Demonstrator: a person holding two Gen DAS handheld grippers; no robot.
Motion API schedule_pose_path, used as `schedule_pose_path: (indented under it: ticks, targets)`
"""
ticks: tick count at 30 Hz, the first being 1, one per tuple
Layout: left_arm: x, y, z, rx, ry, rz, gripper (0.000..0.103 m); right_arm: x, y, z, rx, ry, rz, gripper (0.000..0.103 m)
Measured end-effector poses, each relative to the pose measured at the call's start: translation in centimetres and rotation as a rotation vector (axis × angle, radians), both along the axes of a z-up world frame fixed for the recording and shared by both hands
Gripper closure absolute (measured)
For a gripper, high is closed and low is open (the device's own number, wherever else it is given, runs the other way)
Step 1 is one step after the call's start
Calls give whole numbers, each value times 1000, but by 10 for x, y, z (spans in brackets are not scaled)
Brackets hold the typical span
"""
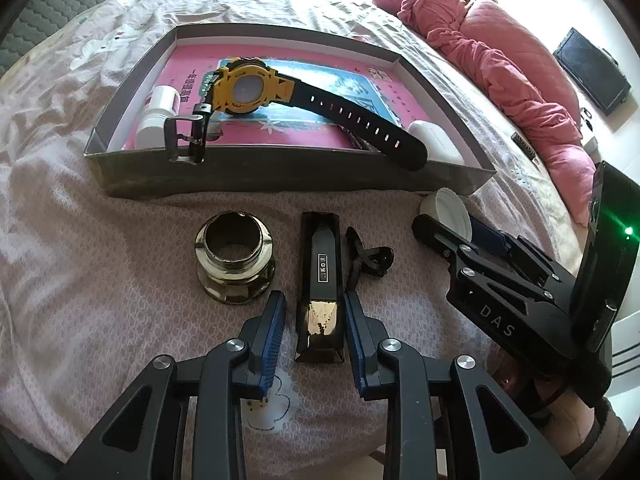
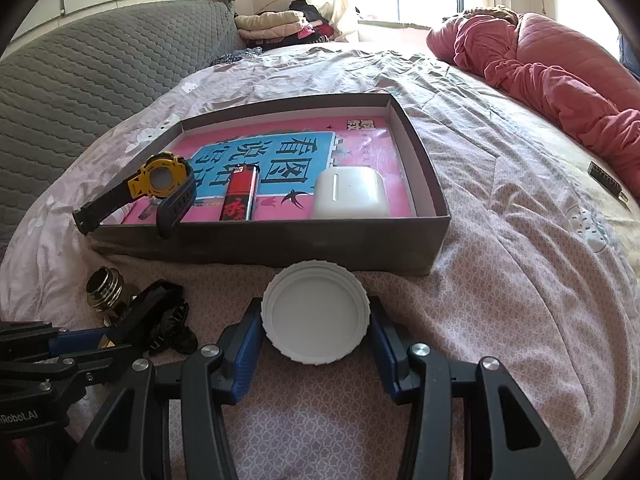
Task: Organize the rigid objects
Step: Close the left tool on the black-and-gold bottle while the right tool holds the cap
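A grey cardboard box (image 1: 280, 172) lies on the bed. In it are a yellow and black watch (image 1: 248, 88), a white bottle (image 1: 156, 114), a white earbud case (image 2: 350, 194) and a red lighter (image 2: 240, 194). In front of the box lie a metal ring fitting (image 1: 236, 256), a black and gold bar-shaped object (image 1: 322, 288) and a black hair clip (image 1: 370, 258). My left gripper (image 1: 314, 314) is open, its fingers on either side of the bar's gold end. My right gripper (image 2: 316, 326) is shut on a white round lid (image 2: 316, 312).
A pink quilt (image 1: 500, 60) is bunched along the right of the bed. A grey padded headboard (image 2: 80, 76) stands at the back left. A small dark strip (image 2: 606, 180) lies on the sheet at the right. Folded clothes (image 2: 276, 26) are piled by the window.
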State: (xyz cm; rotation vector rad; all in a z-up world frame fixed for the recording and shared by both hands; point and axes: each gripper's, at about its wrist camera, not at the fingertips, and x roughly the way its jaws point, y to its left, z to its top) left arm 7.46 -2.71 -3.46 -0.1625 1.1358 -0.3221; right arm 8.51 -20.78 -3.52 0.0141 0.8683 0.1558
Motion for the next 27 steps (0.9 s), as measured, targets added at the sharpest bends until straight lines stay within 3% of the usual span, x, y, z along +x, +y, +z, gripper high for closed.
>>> schedule_pose_path:
  ticks: [18, 24, 27]
  targets:
    - [21, -16, -7, 47, 13, 15, 73, 6, 1, -5, 10, 6, -4, 54]
    - [22, -22, -7, 24, 12, 0, 74, 7, -3, -4, 53, 3, -8, 53]
    - [20, -25, -7, 11, 10, -7, 79, 7, -4, -4, 57, 2, -9, 53]
